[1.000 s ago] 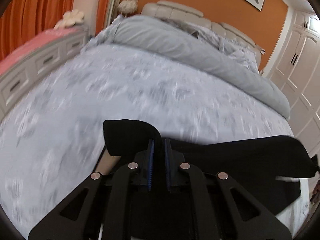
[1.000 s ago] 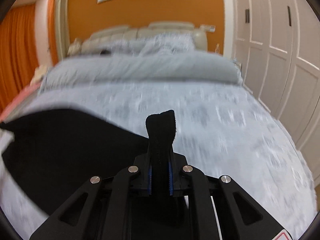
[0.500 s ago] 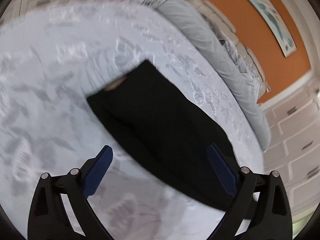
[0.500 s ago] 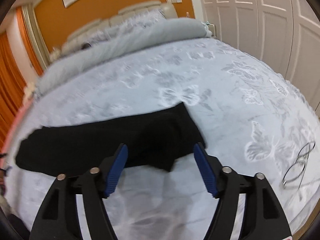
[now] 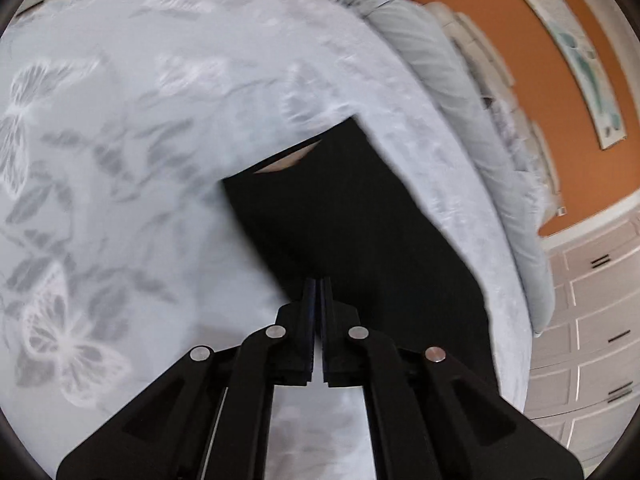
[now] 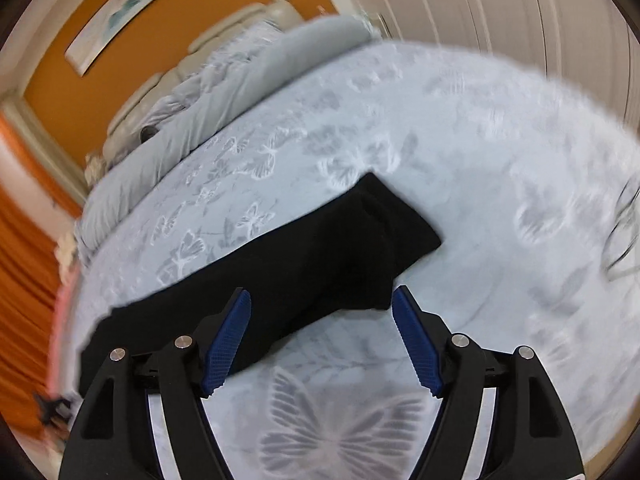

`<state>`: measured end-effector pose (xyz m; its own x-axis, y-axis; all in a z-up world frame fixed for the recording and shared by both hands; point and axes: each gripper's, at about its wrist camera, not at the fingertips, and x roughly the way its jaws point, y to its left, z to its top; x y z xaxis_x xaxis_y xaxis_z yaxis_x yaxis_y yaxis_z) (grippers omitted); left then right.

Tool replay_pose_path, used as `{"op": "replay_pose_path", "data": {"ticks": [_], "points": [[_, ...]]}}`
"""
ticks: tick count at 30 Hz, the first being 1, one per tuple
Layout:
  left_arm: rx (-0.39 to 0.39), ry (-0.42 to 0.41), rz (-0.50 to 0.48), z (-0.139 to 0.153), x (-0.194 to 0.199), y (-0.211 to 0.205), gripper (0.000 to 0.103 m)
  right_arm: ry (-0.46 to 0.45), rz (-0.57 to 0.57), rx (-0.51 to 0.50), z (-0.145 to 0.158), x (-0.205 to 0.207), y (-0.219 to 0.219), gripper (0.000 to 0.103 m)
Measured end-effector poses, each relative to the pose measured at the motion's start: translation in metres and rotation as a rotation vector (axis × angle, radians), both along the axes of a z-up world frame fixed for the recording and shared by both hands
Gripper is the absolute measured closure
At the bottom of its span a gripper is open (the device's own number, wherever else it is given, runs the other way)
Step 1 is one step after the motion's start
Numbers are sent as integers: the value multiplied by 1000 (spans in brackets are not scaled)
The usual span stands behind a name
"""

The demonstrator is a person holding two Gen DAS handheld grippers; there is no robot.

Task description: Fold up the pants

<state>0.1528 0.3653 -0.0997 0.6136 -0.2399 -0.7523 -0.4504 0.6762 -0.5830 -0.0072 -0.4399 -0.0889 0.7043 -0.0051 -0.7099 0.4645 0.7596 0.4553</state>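
Black pants (image 5: 360,220) lie folded in a long band on the pale butterfly-print bedspread (image 5: 120,160). A tan label shows at the waist end. My left gripper (image 5: 318,284) is shut, its tips at the near edge of the pants; whether cloth is pinched between them I cannot tell. In the right wrist view the pants (image 6: 300,264) run from lower left to the leg end at centre right. My right gripper (image 6: 320,312) is open and empty, just above the near edge of the pants.
A rolled grey duvet (image 5: 460,92) and pillows lie at the head of the bed by the orange wall. White wardrobe doors (image 5: 592,320) stand beside the bed. A thin dark cable (image 6: 624,236) lies on the bedspread at the right.
Both grippers let go of the pants, which now lie on the bed. My left gripper then shut at the near edge. My right gripper stays open and has moved closer.
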Motion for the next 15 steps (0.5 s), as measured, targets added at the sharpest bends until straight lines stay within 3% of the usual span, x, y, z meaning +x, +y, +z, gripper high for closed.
{"op": "replay_pose_path", "data": {"ticks": [4,6,7,8,9,10,11,13,15], "points": [[-68,-2,28,-3,-4,7,102,6,30,114,-13,15,18,32],[-15,-25,16,8,-3,2,102,69,27,62,-18,38,26,22],[15,-32,5,13,0,-5,101,108,7,20,-25,53,24,22],[37,-37,-12,15,4,-10,101,136,-15,-12,-34,67,20,32],[60,-37,-34,17,3,-16,101,144,-29,-33,-39,75,16,97],[78,-40,-55,20,3,-24,101,148,-38,-46,-43,84,11,97],[90,-43,-69,22,5,-30,101,77,-64,-23,-38,86,5,99],[110,-59,-98,27,5,-40,100,-146,-32,-6,5,75,6,99],[140,-64,-113,29,7,-44,100,-276,36,-70,40,64,10,99]]}}
